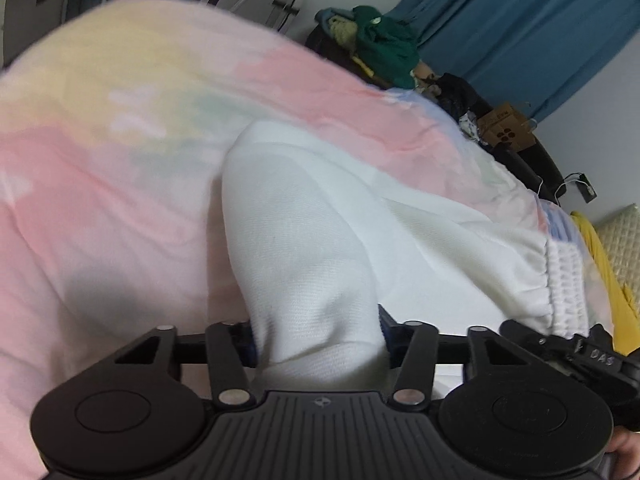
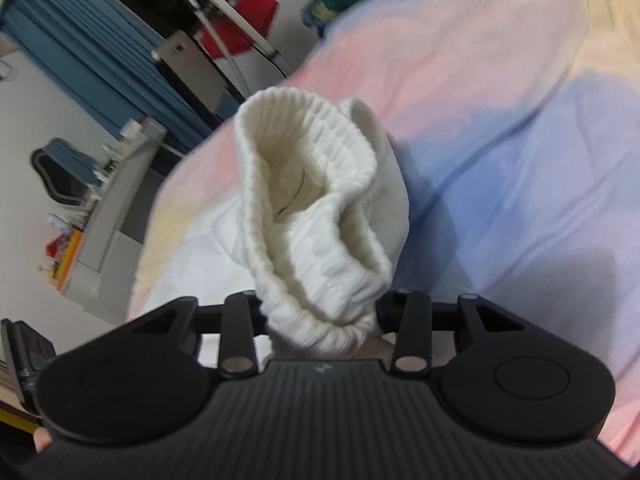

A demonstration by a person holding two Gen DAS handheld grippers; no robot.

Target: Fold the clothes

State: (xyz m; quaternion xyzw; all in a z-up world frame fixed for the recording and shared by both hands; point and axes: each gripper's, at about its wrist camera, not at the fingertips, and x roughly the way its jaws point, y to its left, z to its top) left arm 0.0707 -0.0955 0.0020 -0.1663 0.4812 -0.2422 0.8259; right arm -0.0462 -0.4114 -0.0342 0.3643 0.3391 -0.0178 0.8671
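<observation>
Left wrist view: bedspread [image 1: 100, 200] lies open from 9 to 12 o'clock. White garment [image 1: 320, 248] fills the centre to 3 o'clock. Clothes pile [image 1: 380, 48] and box [image 1: 506, 130] line the far edge at 1 to 2 o'clock.

Right wrist view: bedspread open from 12 to 4 o'clock; desk [image 2: 116, 200] stands beyond the edge at 9 o'clock.
</observation>
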